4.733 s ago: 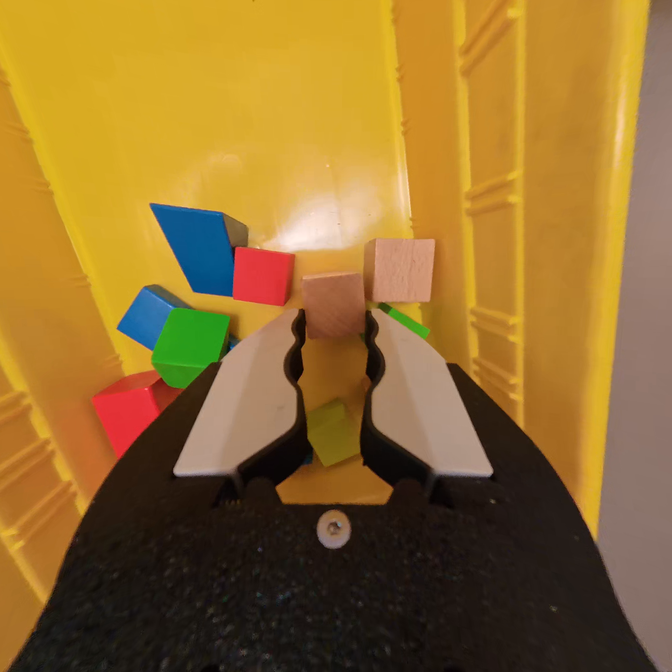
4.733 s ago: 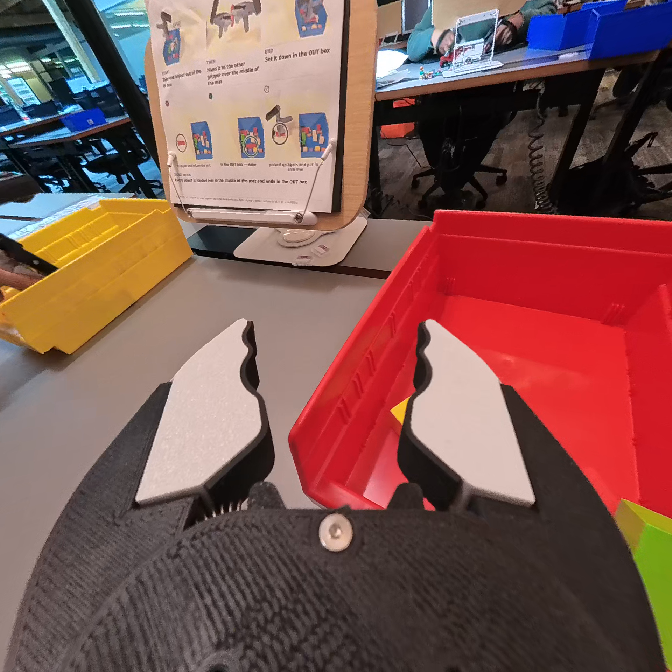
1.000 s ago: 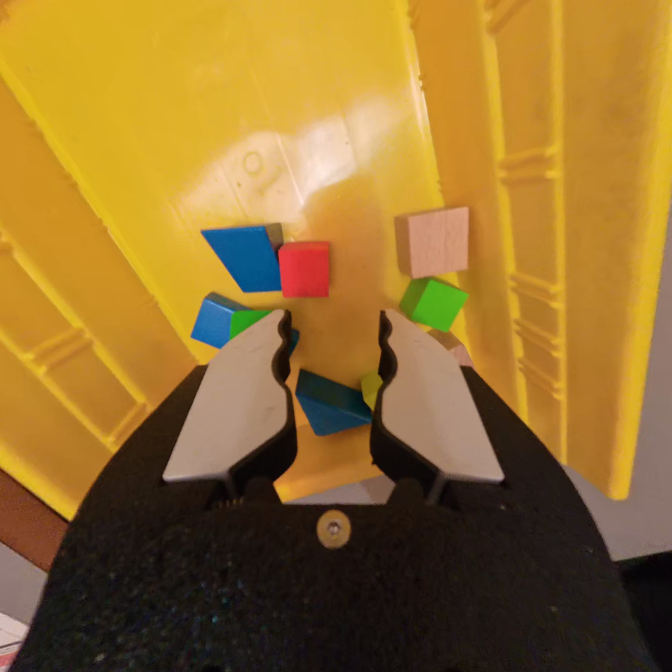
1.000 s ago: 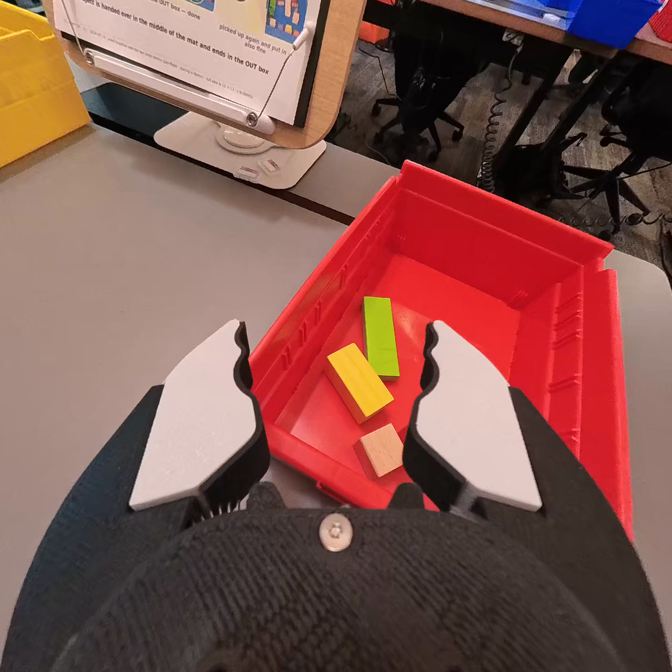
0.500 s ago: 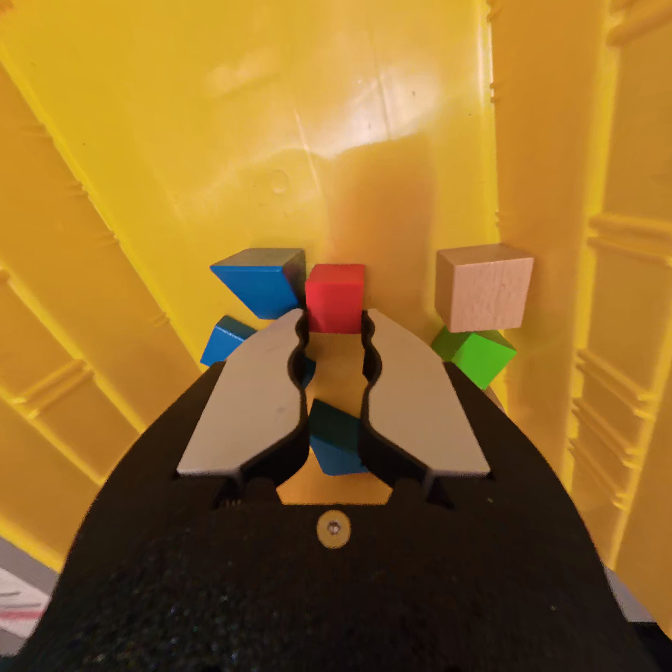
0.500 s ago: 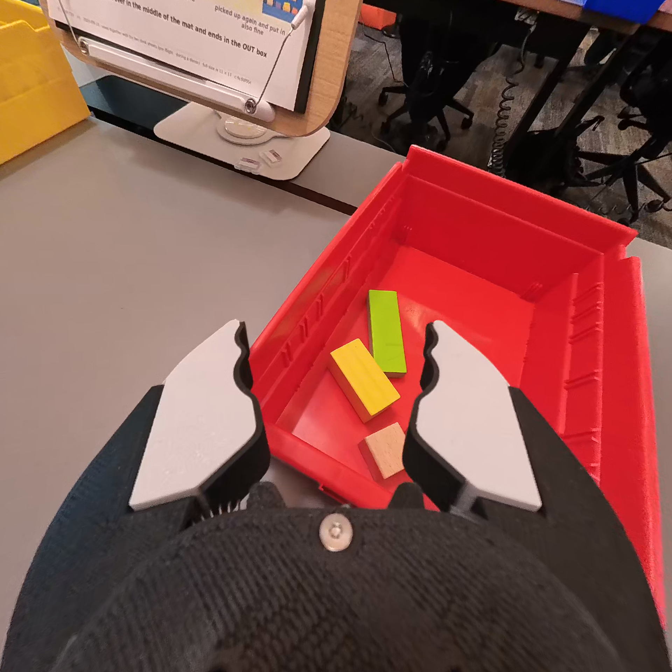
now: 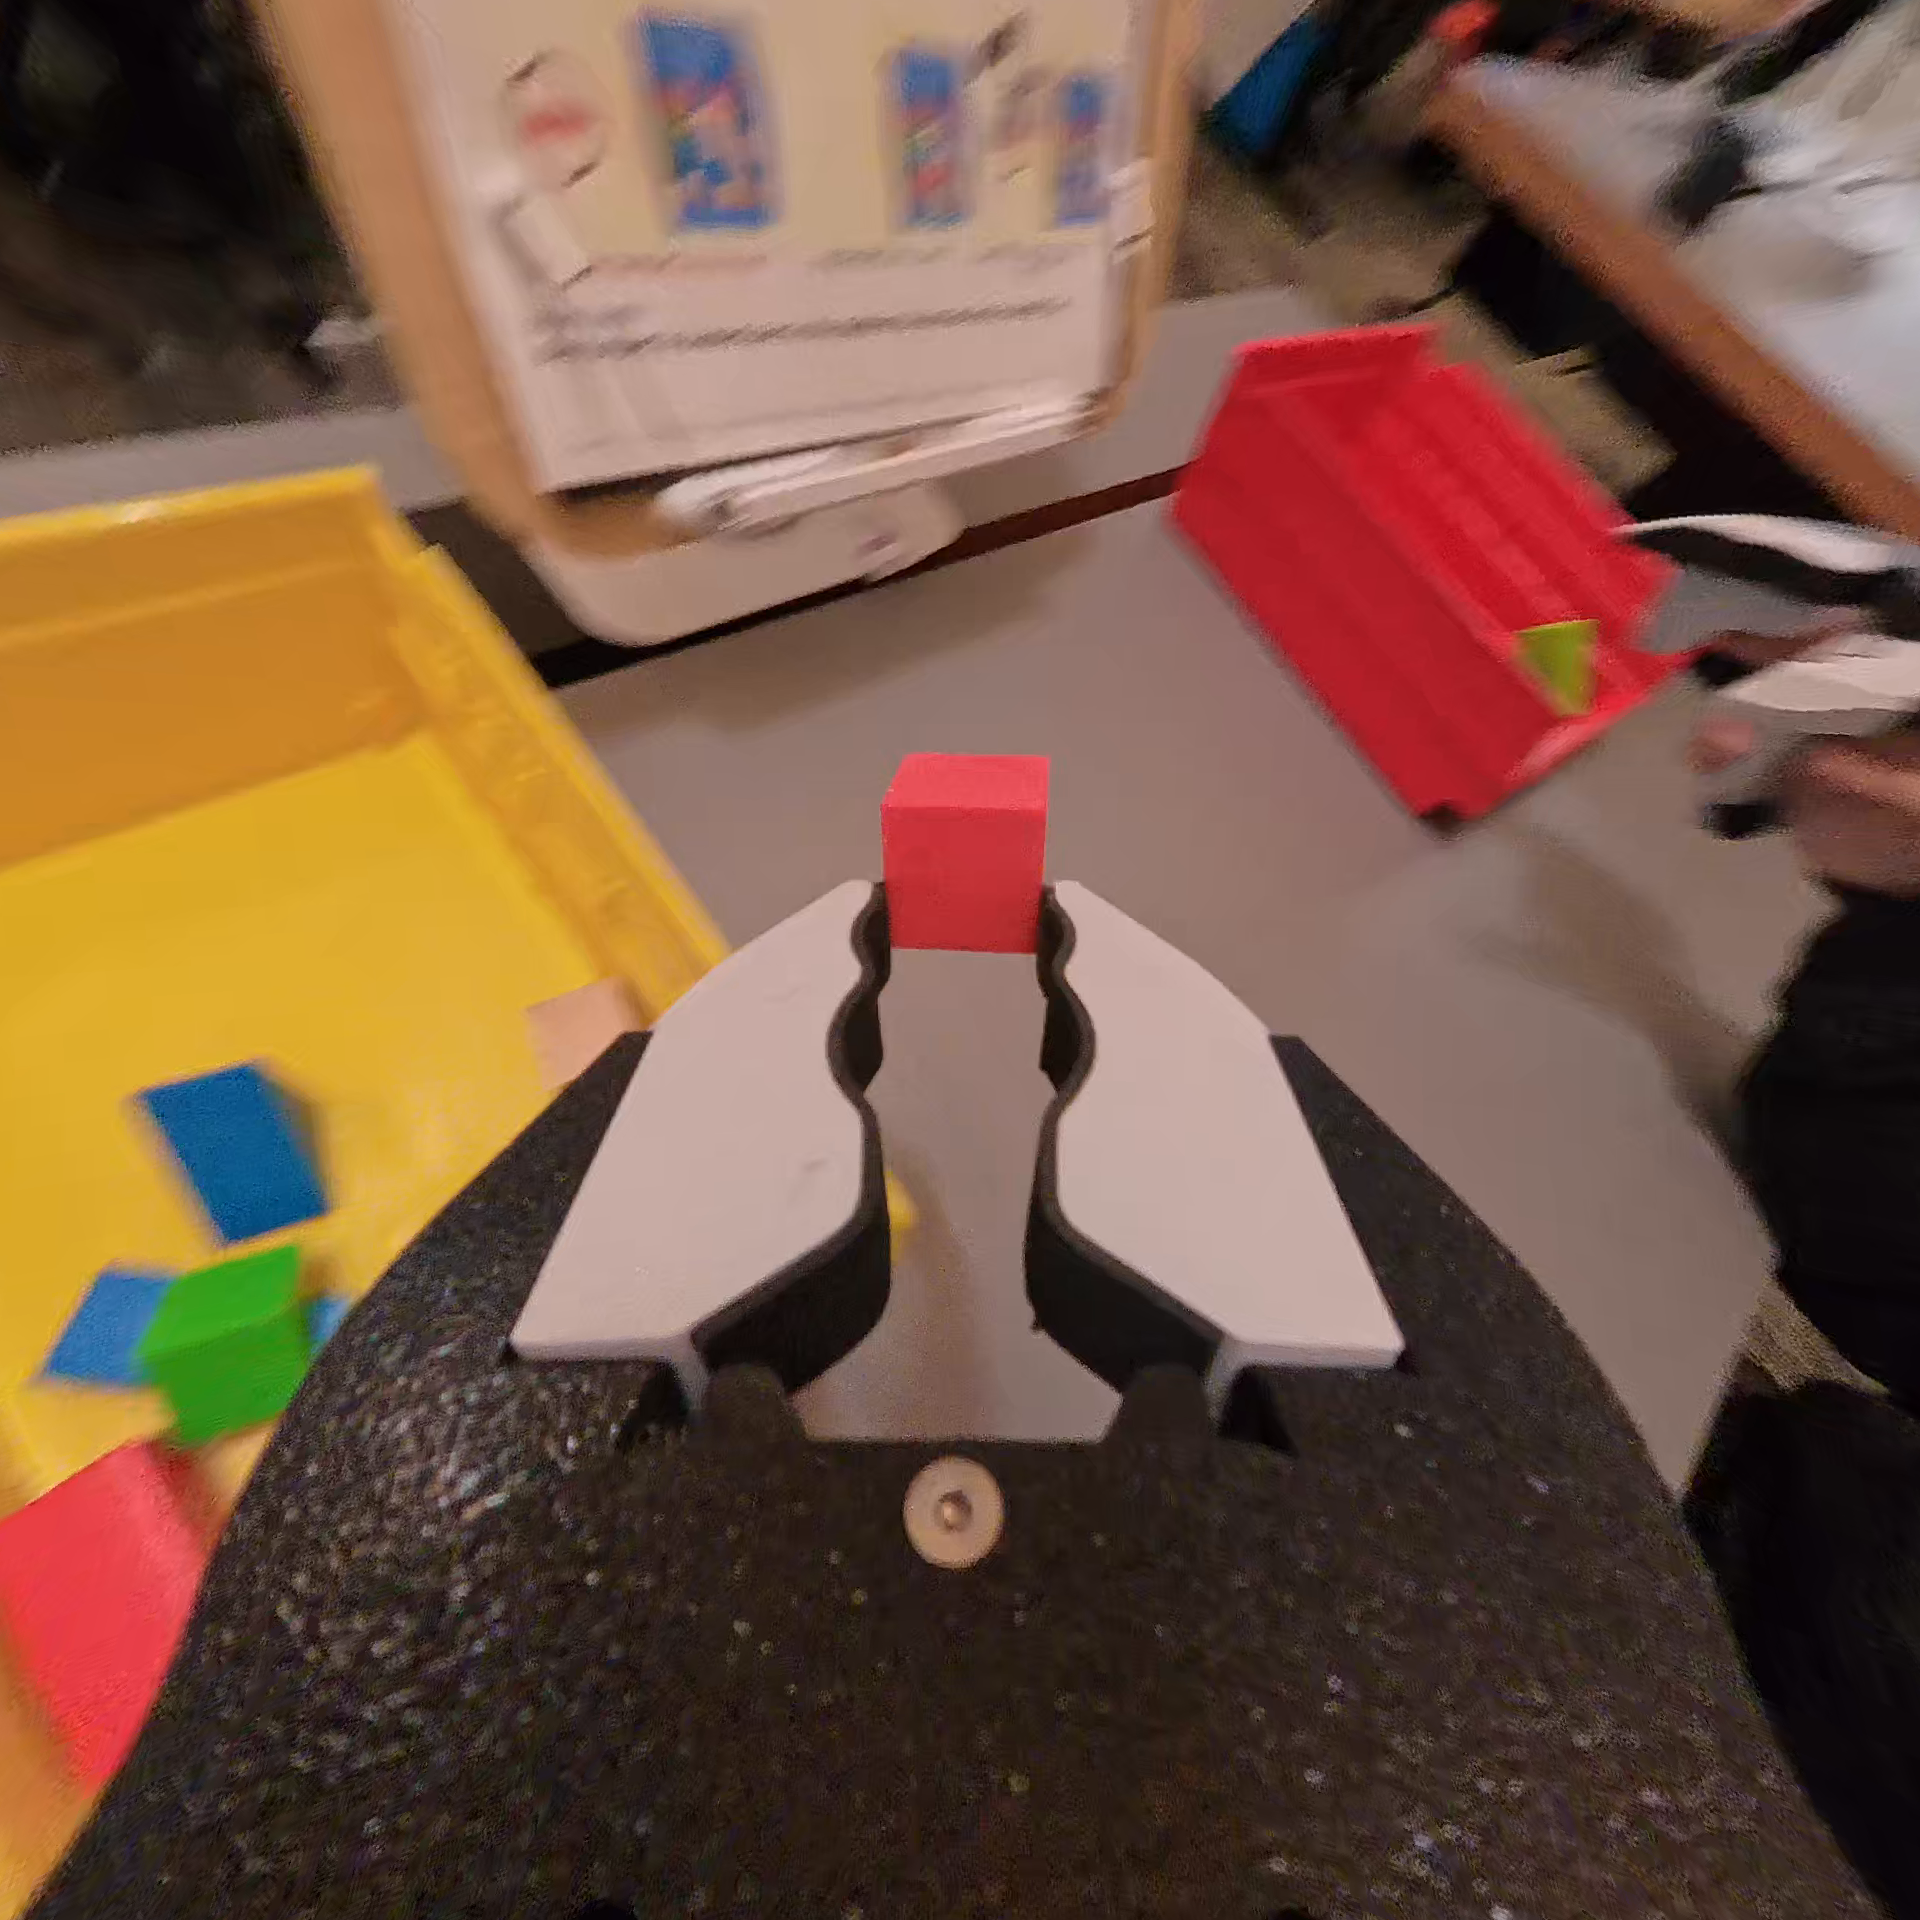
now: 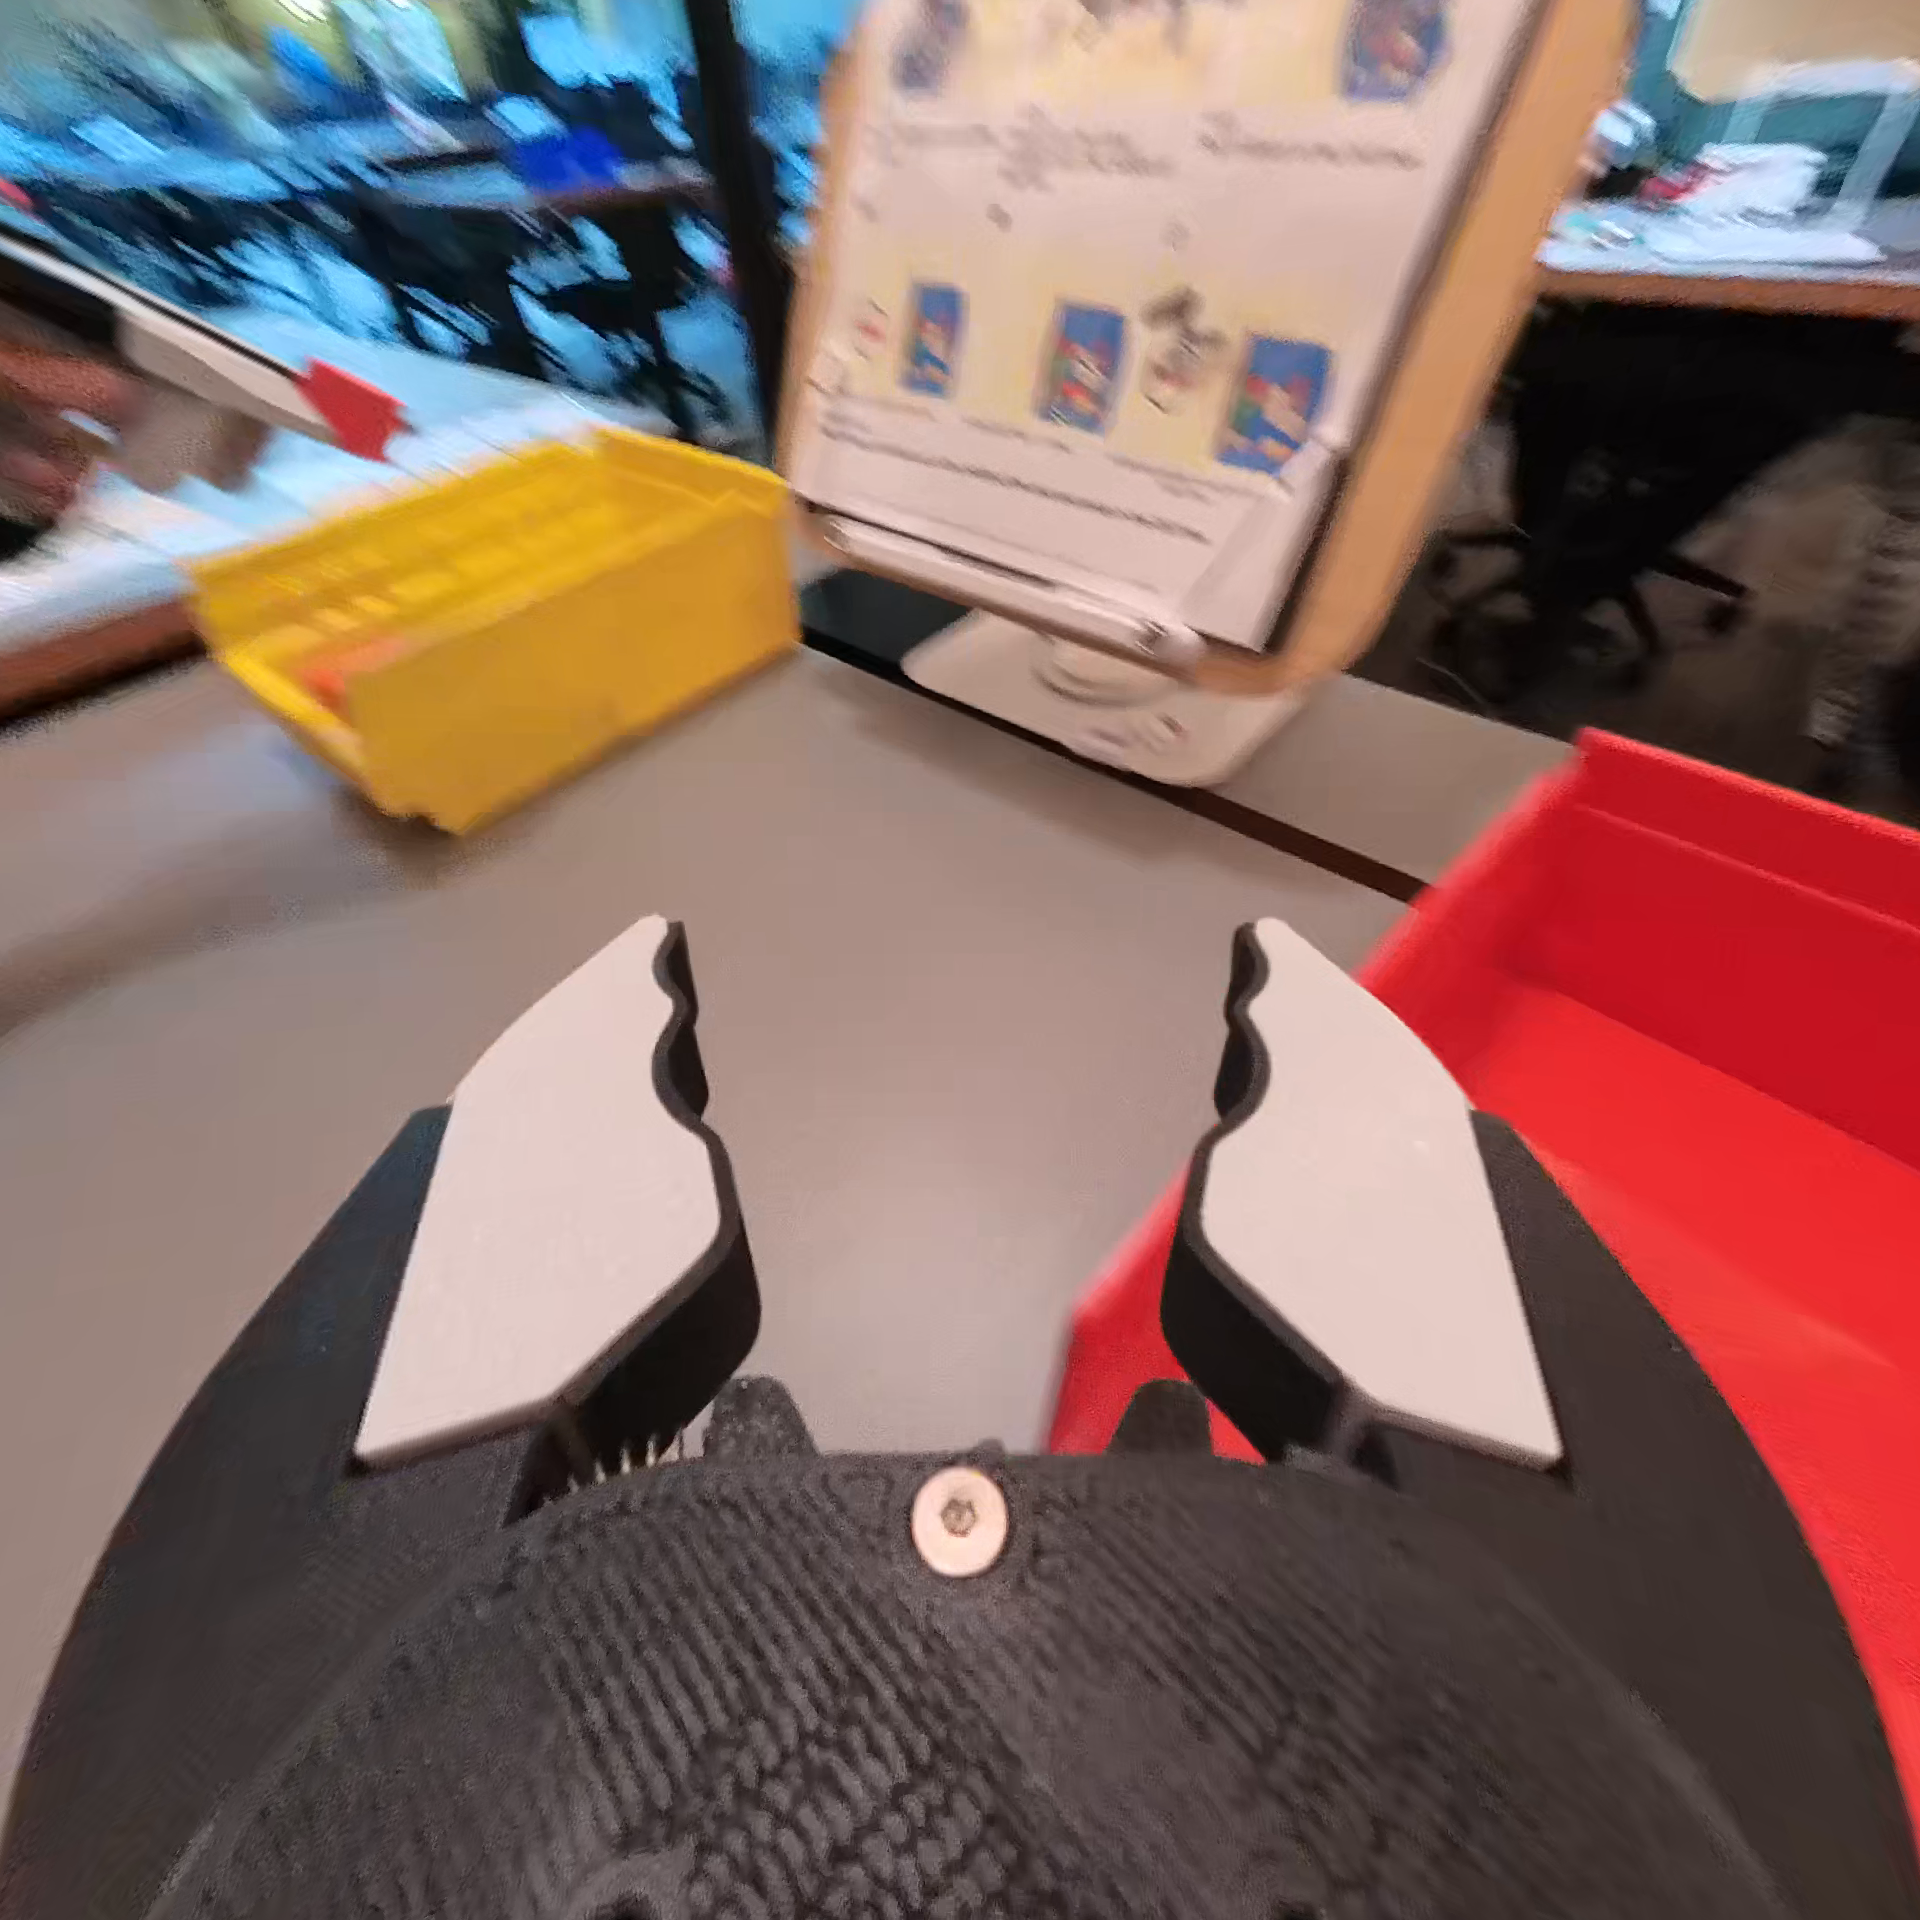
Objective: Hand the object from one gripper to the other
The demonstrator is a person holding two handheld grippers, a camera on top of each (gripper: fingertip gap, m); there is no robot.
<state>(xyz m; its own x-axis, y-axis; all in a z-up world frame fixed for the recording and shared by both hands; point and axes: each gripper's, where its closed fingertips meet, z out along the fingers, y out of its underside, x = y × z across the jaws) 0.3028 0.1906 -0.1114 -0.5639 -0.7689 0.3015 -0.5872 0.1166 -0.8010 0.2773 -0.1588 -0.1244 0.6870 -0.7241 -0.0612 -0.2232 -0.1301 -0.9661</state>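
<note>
My left gripper (image 7: 961,914) is shut on a red cube (image 7: 964,850), pinched at the fingertips and held up above the grey table (image 7: 1143,727) just right of the yellow bin (image 7: 312,831). The right wrist view shows the same cube (image 8: 351,407) at that gripper's tip, far left above the yellow bin (image 8: 540,603). My right gripper (image 8: 958,971) is open and empty over the grey table (image 8: 935,831), beside the red bin (image 8: 1662,1039). It also shows at the right edge of the left wrist view (image 7: 1787,613).
The yellow bin holds blue (image 7: 234,1148), green (image 7: 223,1340), red (image 7: 83,1579) and plain wooden (image 7: 577,1023) blocks. The red bin (image 7: 1403,561) shows a light green block (image 7: 1555,657). An instruction board on a white stand (image 8: 1122,343) stands at the table's back. A person's hand (image 7: 1849,810) is at the right. One gripper's finger ends stand about 35 centimetres off the other's.
My left gripper closed on the red cube in the yellow bin and lifted it out over the table. My right gripper swung left, away from over the red bin, still open.
</note>
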